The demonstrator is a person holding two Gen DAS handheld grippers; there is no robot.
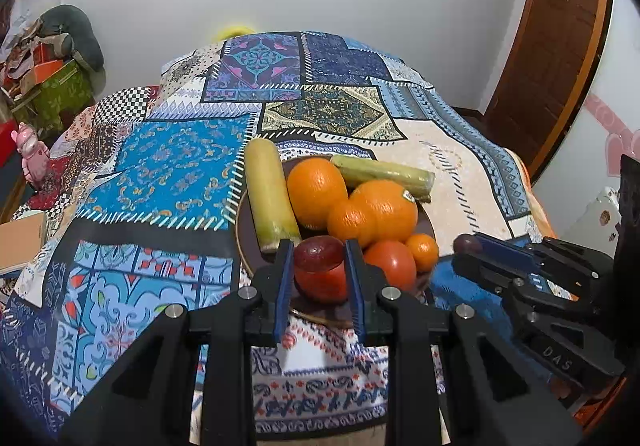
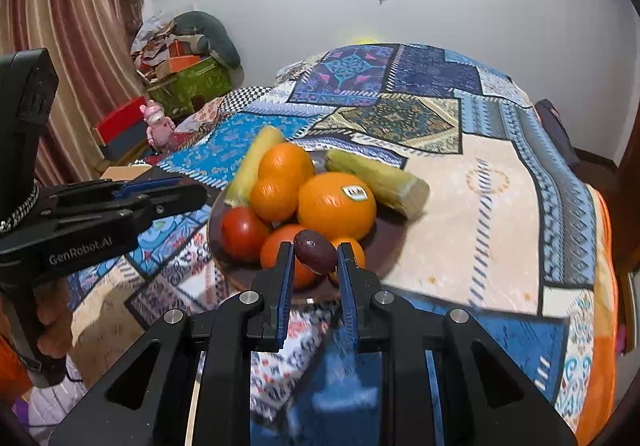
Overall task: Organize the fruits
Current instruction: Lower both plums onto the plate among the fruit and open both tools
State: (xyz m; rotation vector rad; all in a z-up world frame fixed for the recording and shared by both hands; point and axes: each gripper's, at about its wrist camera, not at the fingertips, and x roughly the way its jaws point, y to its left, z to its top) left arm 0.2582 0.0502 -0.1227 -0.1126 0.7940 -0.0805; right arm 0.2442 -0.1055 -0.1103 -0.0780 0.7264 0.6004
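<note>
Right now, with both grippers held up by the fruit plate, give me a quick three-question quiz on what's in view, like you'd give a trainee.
1. True or false: the right gripper is shut on a dark purple fruit.
2. Which fruit on the plate carries a sticker? A) the tomato B) the large orange C) the smallest orange
3. Fill in: ___ yellow-green sticks lie at the far side of the plate.

Key: 1 true; 2 B; 3 two.
</note>
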